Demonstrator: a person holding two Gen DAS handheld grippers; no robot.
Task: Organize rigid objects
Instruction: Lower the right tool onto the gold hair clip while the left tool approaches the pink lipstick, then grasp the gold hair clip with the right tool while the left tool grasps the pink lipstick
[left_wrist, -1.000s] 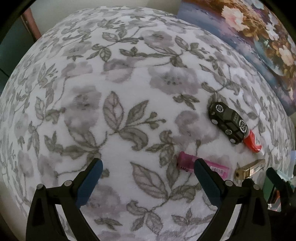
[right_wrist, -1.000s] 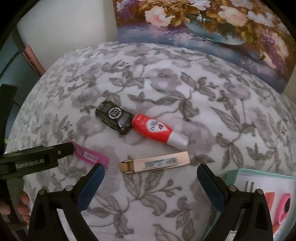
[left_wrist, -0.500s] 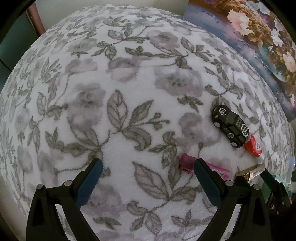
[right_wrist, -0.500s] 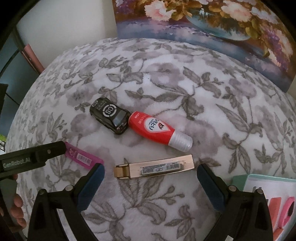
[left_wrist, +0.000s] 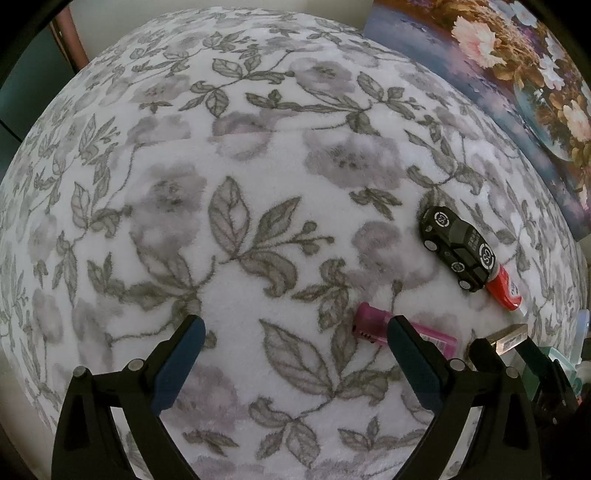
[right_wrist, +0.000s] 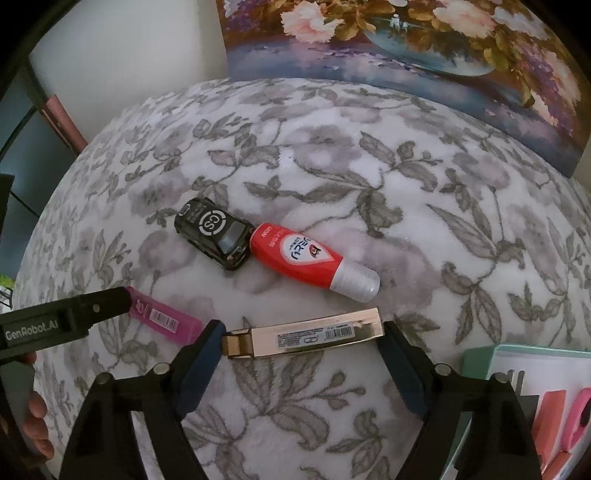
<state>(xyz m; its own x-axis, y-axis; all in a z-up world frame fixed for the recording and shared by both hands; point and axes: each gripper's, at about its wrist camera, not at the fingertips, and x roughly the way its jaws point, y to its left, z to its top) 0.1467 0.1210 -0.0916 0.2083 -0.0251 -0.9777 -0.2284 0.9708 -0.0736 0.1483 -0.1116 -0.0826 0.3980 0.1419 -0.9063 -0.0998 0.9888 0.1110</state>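
Right wrist | gold case (right_wrist: 306, 338) between closing jaws, ends seemingly touching | left jaws wide

Floral fleece blanket (right_wrist: 406, 206) lying spread as the carrying surface, bearing a black toy car (right_wrist: 214, 232) touching a red bottle (right_wrist: 295, 254), with a gold rectangular case (right_wrist: 306, 332) and a pink lighter (right_wrist: 162, 317) lying nearer, and a teal-rimmed box (right_wrist: 480, 354) sitting at the right edge.

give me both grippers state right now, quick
left gripper: open, nothing between its fingers, over bare blanket.
right gripper: closing around the gold case lengthwise, pads at its two ends, firm grip not yet clear.
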